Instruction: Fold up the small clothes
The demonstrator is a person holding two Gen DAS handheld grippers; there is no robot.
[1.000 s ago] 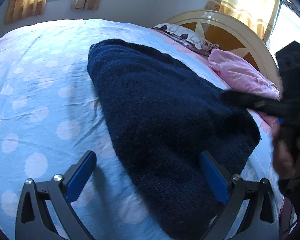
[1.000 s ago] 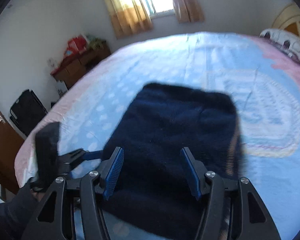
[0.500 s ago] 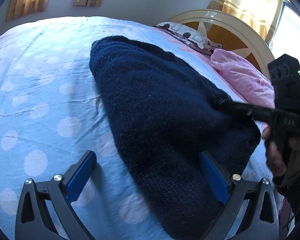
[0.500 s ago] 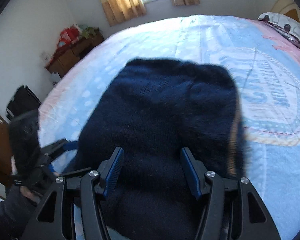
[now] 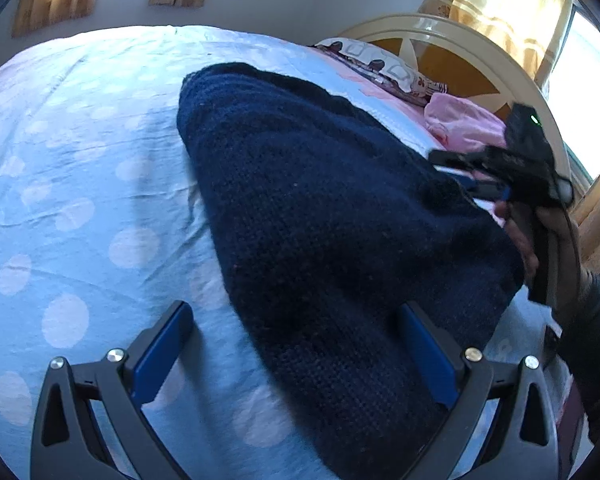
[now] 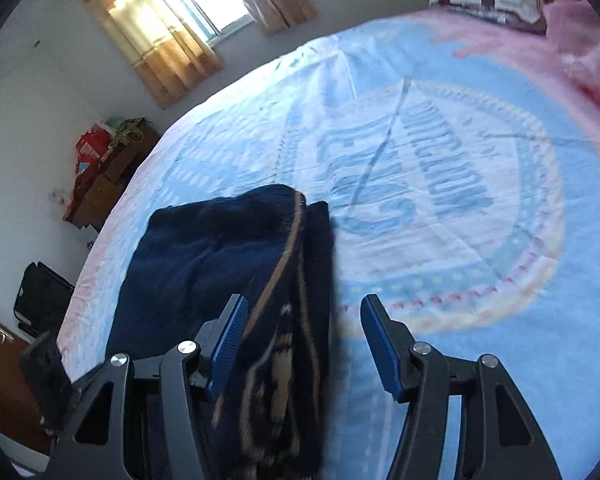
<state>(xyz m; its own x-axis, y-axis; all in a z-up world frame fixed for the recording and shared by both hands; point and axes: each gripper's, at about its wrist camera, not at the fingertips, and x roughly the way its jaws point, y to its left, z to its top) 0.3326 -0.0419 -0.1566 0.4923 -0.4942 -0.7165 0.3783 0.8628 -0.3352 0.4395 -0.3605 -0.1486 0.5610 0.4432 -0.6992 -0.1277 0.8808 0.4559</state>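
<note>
A folded dark navy knitted garment [image 5: 324, 208] lies on the blue polka-dot bed sheet [image 5: 72, 184]. My left gripper [image 5: 296, 344] is open and low over the garment's near end, which lies between its blue pads. In the right wrist view the garment [image 6: 220, 264] shows a tan stripe along its right edge, and that edge lies between the open fingers of my right gripper [image 6: 304, 344]. The right gripper [image 5: 472, 176] also shows in the left wrist view, at the garment's right side.
A pink blanket [image 5: 464, 128] and a patterned pillow [image 5: 380, 68] lie at the cream headboard [image 5: 452, 40]. The sheet has a large round print [image 6: 440, 200]. A wooden dresser with red items [image 6: 100, 176] and a black bag [image 6: 40, 296] stand beside the bed.
My right gripper has swung to the right, from over the garment's middle to its tan-striped right edge. My left gripper has barely moved and stays open.
</note>
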